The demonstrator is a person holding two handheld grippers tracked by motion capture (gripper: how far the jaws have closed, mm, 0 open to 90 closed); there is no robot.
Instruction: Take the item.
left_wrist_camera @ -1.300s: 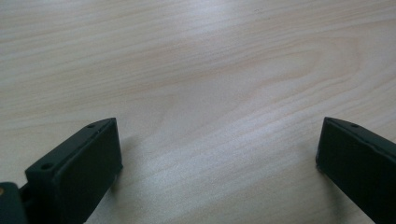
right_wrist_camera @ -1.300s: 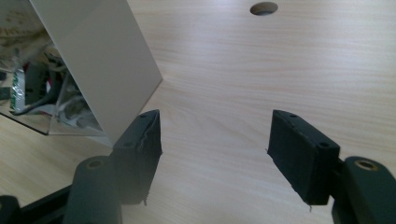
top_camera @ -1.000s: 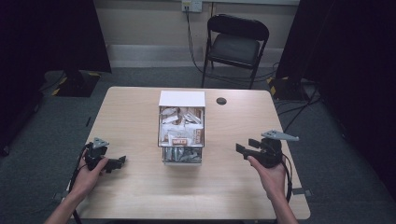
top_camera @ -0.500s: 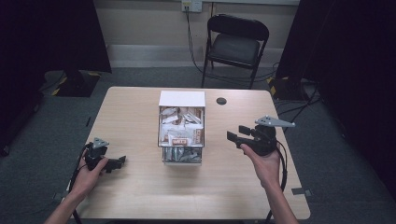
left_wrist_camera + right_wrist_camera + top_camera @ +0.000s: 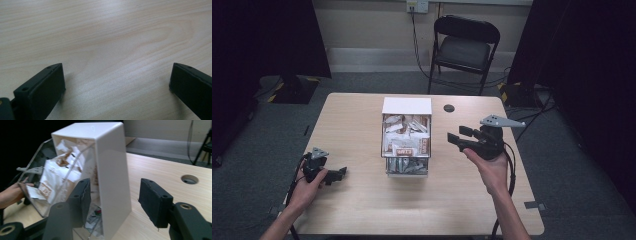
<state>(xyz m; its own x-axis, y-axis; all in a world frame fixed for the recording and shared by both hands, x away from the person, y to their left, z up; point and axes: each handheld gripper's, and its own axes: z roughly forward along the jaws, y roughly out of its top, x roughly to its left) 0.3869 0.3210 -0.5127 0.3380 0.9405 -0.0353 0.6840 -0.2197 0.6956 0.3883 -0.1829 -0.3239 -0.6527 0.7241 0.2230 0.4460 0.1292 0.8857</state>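
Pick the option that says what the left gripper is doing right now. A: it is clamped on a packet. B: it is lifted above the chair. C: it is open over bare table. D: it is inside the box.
C: the left gripper has its jaws spread wide with bare wood of the table between them.

Black tongs (image 5: pixel 461 138) with screw-holed jaws, grey three-cornered plate (image 5: pixel 502 121)

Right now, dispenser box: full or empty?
Full. The clear-fronted dispenser box is packed with packets up to its white top, with more in the bottom tray.
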